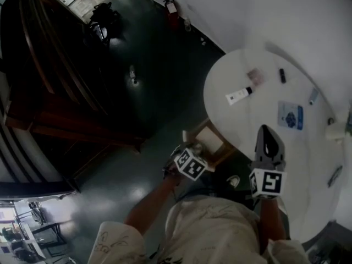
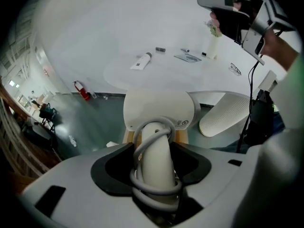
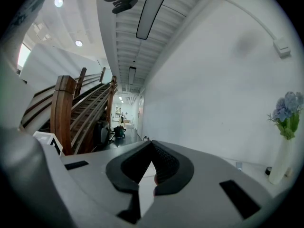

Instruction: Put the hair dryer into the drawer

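A white hair dryer point(image 2: 159, 109) with its grey cord wound round the handle stands between my left gripper's point(image 2: 156, 175) jaws, which are shut on the handle. Its round head points away, over the open wooden drawer point(image 2: 127, 137) just under it. In the head view my left gripper point(image 1: 187, 157) tips steeply down at the drawer point(image 1: 193, 130) by the white round table point(image 1: 258, 120); the dryer itself is hard to make out there. My right gripper point(image 1: 265, 131) hovers level above the table, tips touching point(image 3: 151, 146), nothing in it. It also shows in the left gripper view point(image 2: 209, 2).
On the table lie a white tube point(image 1: 238, 95), a blue packet point(image 1: 290, 115) and small items; a vase with flowers point(image 2: 212, 42) stands at its far side. A ribbed white seat point(image 2: 228, 114) is right of the drawer. Dark wooden stairs point(image 1: 49, 81) rise at the left.
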A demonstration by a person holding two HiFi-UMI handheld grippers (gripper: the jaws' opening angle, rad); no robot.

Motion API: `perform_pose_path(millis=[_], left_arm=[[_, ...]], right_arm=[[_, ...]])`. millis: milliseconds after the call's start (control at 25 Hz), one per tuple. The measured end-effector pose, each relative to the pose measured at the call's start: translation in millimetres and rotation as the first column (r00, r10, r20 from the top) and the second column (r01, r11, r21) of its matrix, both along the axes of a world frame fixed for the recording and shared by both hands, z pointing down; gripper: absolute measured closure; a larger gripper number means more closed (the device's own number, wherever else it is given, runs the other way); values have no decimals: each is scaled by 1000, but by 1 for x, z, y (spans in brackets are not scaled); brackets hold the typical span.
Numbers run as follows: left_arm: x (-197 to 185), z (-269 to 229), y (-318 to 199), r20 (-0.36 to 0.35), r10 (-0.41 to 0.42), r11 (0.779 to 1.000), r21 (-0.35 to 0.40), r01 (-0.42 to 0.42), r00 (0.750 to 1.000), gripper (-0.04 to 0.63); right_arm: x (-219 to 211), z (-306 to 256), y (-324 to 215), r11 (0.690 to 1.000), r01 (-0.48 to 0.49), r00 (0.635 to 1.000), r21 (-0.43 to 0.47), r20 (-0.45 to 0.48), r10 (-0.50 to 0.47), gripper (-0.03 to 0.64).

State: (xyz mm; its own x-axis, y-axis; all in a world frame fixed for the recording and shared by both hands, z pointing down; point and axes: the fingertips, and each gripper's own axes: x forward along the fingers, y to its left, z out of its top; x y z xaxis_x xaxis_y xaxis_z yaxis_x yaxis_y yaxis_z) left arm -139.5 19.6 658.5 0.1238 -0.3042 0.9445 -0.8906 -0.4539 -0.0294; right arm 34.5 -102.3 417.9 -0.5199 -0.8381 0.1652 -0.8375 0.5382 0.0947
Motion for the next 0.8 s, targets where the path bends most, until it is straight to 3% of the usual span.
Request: perform_pose_path(millis=[440, 800], left_arm=[[12, 27, -18, 47, 89, 989, -122, -83, 995, 351], [25, 40, -34, 16, 104, 979, -180, -99, 995, 351]], right_arm=[[18, 0, 1, 998, -55, 998, -8, 2, 55, 611], [36, 0, 3, 995, -103, 995, -11, -13, 102, 611]])
